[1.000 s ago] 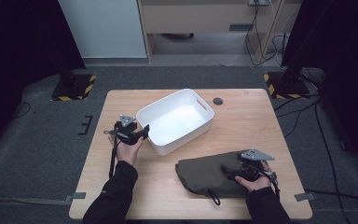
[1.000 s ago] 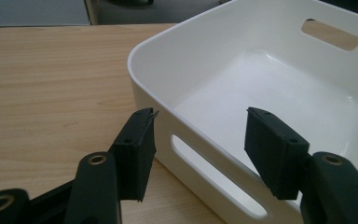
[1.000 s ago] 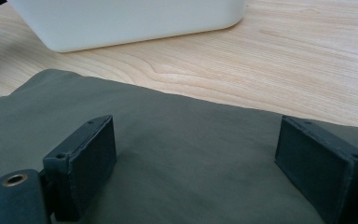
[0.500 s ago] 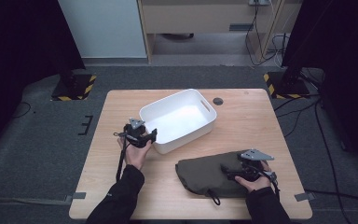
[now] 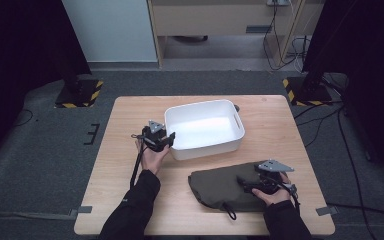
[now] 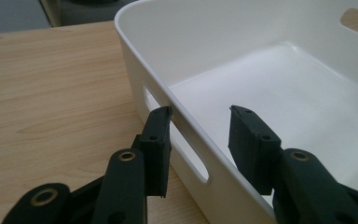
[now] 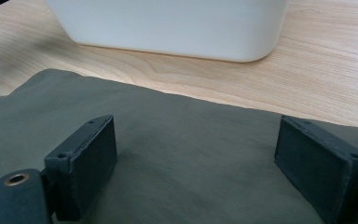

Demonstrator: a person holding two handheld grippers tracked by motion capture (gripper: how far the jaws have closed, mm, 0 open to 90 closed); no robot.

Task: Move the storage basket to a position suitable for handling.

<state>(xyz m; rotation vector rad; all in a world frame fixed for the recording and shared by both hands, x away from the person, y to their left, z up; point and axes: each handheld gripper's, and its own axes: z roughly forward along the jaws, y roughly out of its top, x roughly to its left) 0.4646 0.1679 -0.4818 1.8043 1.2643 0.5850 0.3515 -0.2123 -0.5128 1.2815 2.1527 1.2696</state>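
A white plastic bin (image 5: 202, 106) stands empty on the middle of the table. My left gripper (image 5: 169, 139) is at its left wall. In the left gripper view the jaws of the left gripper (image 6: 200, 116) straddle the rim of the bin (image 6: 261, 70) above a handle slot, one outside and one inside. They have just been closing, and a gap still shows on the inner side. An olive-green drawstring bag (image 5: 215, 187) lies flat at the front right. My right gripper (image 5: 243, 183) rests on it, the right gripper (image 7: 196, 140) standing wide open over the bag (image 7: 37, 107).
The wooden table (image 5: 125, 180) has bare room at the left and along its far edge. A small dark round object (image 5: 236, 107) lies just behind the bin. The bin's side (image 7: 168, 23) stands close beyond the bag. Dark floor surrounds the table.
My left gripper has moved right to the bin's left wall and its jaws have narrowed around the rim. The bin now lies squarer to the table. The right gripper has stayed on the bag.
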